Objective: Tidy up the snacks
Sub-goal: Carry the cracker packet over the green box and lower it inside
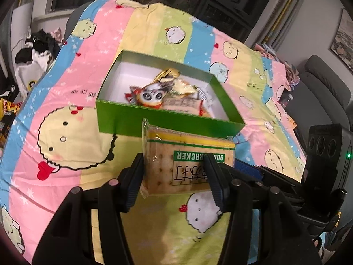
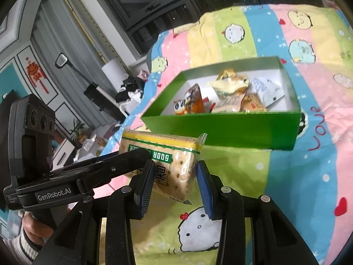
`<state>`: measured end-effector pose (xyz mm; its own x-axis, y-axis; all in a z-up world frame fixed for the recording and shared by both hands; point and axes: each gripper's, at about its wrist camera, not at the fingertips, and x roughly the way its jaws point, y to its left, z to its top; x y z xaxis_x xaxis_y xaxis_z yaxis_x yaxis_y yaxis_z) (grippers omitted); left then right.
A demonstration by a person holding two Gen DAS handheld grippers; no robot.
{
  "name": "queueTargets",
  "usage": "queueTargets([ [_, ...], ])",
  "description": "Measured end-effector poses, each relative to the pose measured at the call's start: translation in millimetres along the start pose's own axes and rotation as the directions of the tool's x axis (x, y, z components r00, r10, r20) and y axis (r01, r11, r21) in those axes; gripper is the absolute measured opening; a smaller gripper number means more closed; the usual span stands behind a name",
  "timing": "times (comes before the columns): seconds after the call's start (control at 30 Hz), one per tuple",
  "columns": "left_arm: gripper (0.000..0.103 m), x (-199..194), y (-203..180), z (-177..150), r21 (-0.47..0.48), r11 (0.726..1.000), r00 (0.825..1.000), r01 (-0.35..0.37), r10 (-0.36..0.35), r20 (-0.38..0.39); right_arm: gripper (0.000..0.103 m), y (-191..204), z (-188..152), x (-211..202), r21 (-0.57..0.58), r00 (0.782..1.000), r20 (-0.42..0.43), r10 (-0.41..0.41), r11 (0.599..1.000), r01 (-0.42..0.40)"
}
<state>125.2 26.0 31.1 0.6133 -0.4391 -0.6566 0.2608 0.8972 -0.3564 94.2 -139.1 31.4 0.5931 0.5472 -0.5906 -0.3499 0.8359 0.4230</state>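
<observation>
While both grippers close on it from opposite sides, the cracker packet point(image 1: 187, 161) hangs above the bedsheet point(image 1: 66, 101), just in front of the near wall of the green box point(image 1: 136, 119). In the left wrist view, the left gripper point(image 1: 174, 176) has its two ribbed pads against the packet's lower half, one at the sealed left edge, the other across the printed label. In the right wrist view, the right gripper point(image 2: 174, 183) clamps the packet's point(image 2: 163, 156) lower corner; its left pad presses the wrapper, its right pad meets the wrapper's edge, though how firmly that side bears cannot be told. The left gripper's arm point(image 2: 92, 167) crosses in from the left of that view and covers part of the green label, so the printed word reads only in pieces. A hand point(image 2: 33, 225) in a ribbed cuff grips its handle, cut off at the frame's lower left.

The box point(image 2: 220, 130) sits open on the sheet, white inside, with several wrapped snacks point(image 2: 229, 95) piled toward its near side: one with an owl-like face point(image 1: 150, 97), a gold wrapper, a white pouch. Their print is too blurred to read. The near wall hides the lower parts of the pile. Clothes point(image 1: 37, 50) lie heaped beyond the sheet's far left edge.
</observation>
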Motion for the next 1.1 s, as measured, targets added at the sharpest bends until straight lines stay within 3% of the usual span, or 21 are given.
queueTargets([
  [0.23, 0.054, -7.9, -18.7, 23.0, 0.042, 0.999, 0.999, 0.009, -0.011, 0.043, 0.041, 0.1, 21.0, -18.1, -0.022, 0.998, 0.061, -0.005, 1.000, 0.007],
  [0.67, 0.055, 18.2, -37.5, 85.9, 0.074, 0.995, 0.994, 0.063, -0.070, 0.084, 0.041, -23.6, 76.5, -25.6, -0.028, 0.985, 0.165, -0.051, 0.998, 0.057],
  [1.1, 0.056, 79.4, -20.4, 114.9, 0.015, 0.997, 0.996, 0.081, -0.081, 0.020, 0.041, -60.9, 101.0, 12.6, -0.003, 0.988, 0.126, -0.084, 0.996, 0.085],
])
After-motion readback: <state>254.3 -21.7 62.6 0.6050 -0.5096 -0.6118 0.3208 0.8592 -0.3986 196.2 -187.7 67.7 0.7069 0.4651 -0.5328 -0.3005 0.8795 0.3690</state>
